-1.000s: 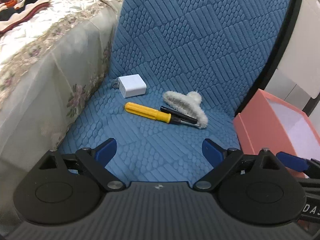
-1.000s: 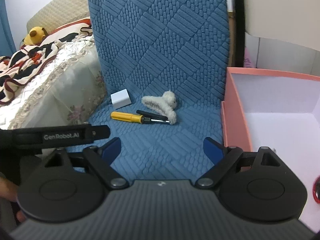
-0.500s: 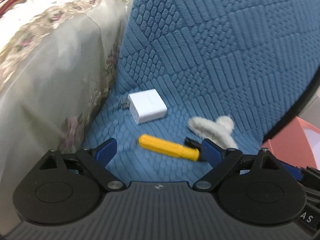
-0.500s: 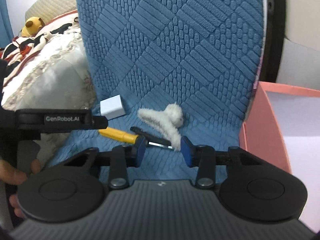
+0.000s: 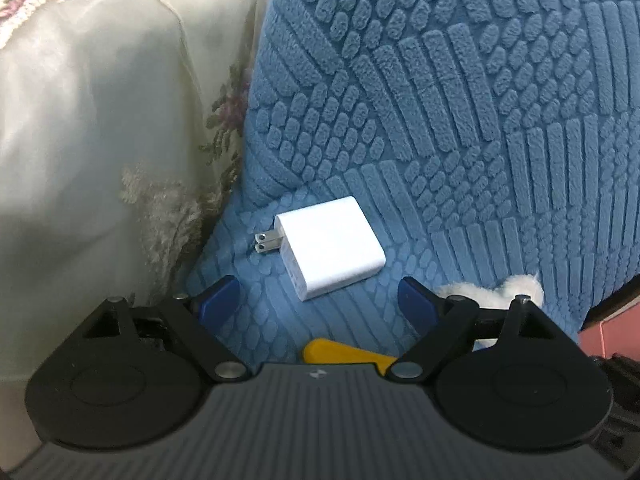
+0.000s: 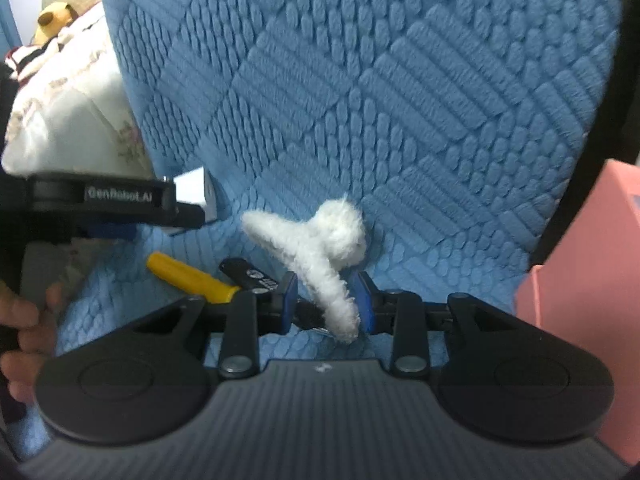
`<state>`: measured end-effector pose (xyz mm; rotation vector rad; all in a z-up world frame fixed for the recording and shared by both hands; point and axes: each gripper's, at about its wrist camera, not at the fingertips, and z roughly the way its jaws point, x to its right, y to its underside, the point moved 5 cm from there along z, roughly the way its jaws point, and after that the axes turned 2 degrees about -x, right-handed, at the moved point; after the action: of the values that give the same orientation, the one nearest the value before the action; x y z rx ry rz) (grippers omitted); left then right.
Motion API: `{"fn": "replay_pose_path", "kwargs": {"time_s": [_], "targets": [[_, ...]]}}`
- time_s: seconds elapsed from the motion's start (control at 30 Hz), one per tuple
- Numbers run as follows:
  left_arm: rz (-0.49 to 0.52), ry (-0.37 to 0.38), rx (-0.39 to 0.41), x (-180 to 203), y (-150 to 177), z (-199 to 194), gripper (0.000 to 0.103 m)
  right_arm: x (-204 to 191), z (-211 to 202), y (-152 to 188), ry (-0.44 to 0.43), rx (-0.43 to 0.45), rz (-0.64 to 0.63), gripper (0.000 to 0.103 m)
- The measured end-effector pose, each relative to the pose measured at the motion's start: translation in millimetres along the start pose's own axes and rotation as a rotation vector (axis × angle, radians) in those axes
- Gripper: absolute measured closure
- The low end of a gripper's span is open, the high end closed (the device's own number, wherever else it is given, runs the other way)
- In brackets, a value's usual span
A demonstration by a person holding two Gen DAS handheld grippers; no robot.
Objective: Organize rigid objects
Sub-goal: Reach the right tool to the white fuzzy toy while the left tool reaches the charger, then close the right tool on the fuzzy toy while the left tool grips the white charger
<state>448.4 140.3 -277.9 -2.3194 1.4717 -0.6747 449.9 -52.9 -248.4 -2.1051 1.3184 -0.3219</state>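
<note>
A white charger plug (image 5: pixel 330 247) lies on the blue textured chair seat (image 5: pixel 460 152). My left gripper (image 5: pixel 318 302) is open, its blue pads on either side of the charger's near end, just short of it. A yellow-handled screwdriver (image 6: pixel 192 277) lies beside a fluffy white hair claw (image 6: pixel 320 248). My right gripper (image 6: pixel 327 305) is half closed, its pads on either side of the claw's near arm with small gaps showing. The screwdriver handle (image 5: pixel 340 354) and the claw (image 5: pixel 492 292) also show in the left wrist view.
A cream floral bed cover (image 5: pixel 100 140) hangs left of the chair. A pink box (image 6: pixel 588 288) stands at the right. The left gripper's body (image 6: pixel 104 204) and a hand (image 6: pixel 24 320) show at the left in the right wrist view.
Both grippers have moved forward and down toward the seat. The left one now brackets the charger. The right one has narrowed from wide open and now straddles the hair claw.
</note>
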Motion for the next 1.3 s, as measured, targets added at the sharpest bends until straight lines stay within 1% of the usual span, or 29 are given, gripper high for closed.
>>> {"fn": "replay_pose_path", "kwargs": {"time_s": [0.1, 0.17, 0.23, 0.3, 0.5, 0.63, 0.77, 0.93, 1.1, 1.13, 1.17, 1.23, 1.3], "targets": [[-0.01, 0.01, -0.007, -0.8, -2.4, 5.5, 0.014, 0.0, 4.1, -2.0, 0.002, -0.002, -0.003, 0.068], [-0.016, 0.002, -0.01, -2.0, -4.0, 10.2, 0.014, 0.7, 5.2, -3.9, -0.001, -0.008, 0.005, 0.074], [-0.033, 0.004, -0.003, -3.8, -7.0, 12.7, 0.014, 1.5, 6.8, -3.8, 0.001, -0.007, 0.006, 0.075], [-0.042, 0.012, 0.003, -4.3, -10.9, 15.8, 0.014, 0.6, 7.5, -3.3, 0.002, -0.005, 0.002, 0.079], [-0.027, -0.019, 0.022, -6.9, -23.7, 29.7, 0.014, -4.5, 6.6, -2.8, 0.027, -0.002, -0.033, 0.084], [-0.024, -0.047, 0.028, -5.7, -31.4, 33.1, 0.022, -4.6, 3.1, -2.3, 0.051, -0.001, -0.048, 0.088], [-0.031, -0.039, 0.015, -3.2, -33.9, 23.4, 0.023, -2.3, -3.7, 1.1, 0.085, 0.009, -0.059, 0.089], [-0.056, -0.015, 0.01, -7.0, -18.1, 0.0, 0.023, -0.3, -16.3, 9.2, 0.101, 0.017, -0.046, 0.089], [-0.043, 0.028, 0.015, -6.0, 2.0, -29.9, 0.024, 2.4, -37.4, 13.6, 0.121, 0.041, -0.024, 0.089], [-0.037, 0.037, 0.016, -4.4, 6.4, -35.6, 0.026, 2.4, -40.4, 14.3, 0.125, 0.046, -0.011, 0.089], [-0.029, 0.057, 0.019, -2.0, 11.2, -41.8, 0.041, 2.8, -44.2, 16.8, 0.13, 0.047, 0.002, 0.089], [-0.01, 0.051, 0.017, 4.0, 21.2, -52.2, 0.042, 1.0, -51.5, 23.9, 0.138, 0.043, 0.017, 0.089], [0.01, 0.065, 0.005, 11.0, 27.9, -56.8, 0.042, -1.8, -57.8, 29.6, 0.149, 0.045, 0.027, 0.089]]}}
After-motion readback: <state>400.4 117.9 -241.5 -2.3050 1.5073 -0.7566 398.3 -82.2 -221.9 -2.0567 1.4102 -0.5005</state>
